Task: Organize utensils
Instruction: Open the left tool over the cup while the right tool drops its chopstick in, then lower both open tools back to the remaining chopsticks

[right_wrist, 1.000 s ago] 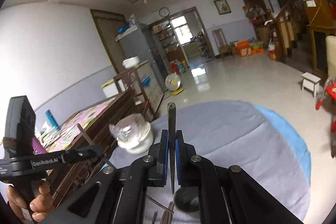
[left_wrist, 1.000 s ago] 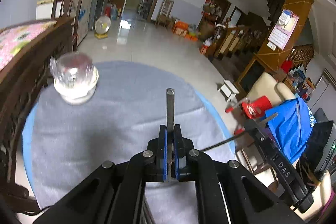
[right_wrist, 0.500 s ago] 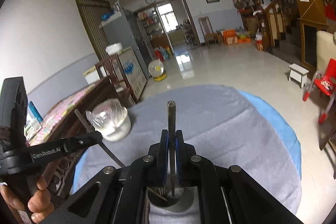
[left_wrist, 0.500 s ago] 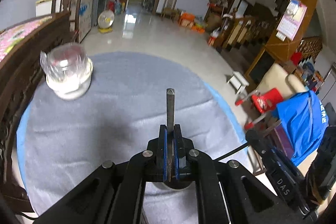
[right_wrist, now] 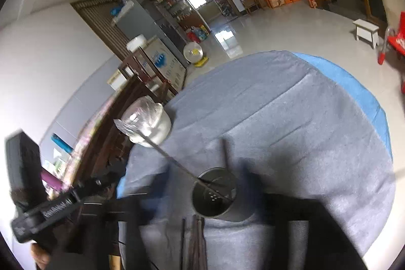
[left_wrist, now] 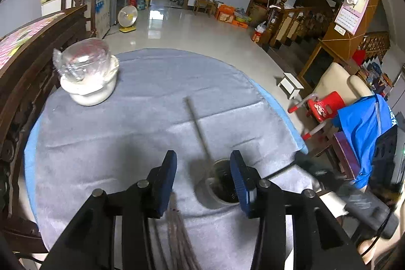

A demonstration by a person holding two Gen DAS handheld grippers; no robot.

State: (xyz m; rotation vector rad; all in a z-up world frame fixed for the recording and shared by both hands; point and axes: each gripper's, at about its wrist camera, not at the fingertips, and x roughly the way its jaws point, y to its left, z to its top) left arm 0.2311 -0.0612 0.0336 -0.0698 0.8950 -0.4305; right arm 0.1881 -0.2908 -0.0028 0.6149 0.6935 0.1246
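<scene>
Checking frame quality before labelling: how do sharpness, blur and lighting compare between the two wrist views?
Left wrist view: mostly sharp; blue pads crisp, chopstick and the bundle at the bottom edge smeared, window glare on the floor tiles. Right wrist view: heavy motion blur, the frame reads tilted, right hand-held gripper only a dark smear across the bottom, metal holder soft, edges vignetted.

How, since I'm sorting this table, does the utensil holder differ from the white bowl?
The utensil holder is dark, perforated metal, while the white bowl is pale and rounded. The utensil holder is open-topped with a chopstick leaning in it, while the white bowl is covered with clear plastic. Both stand upright on the gray cloth.
</scene>
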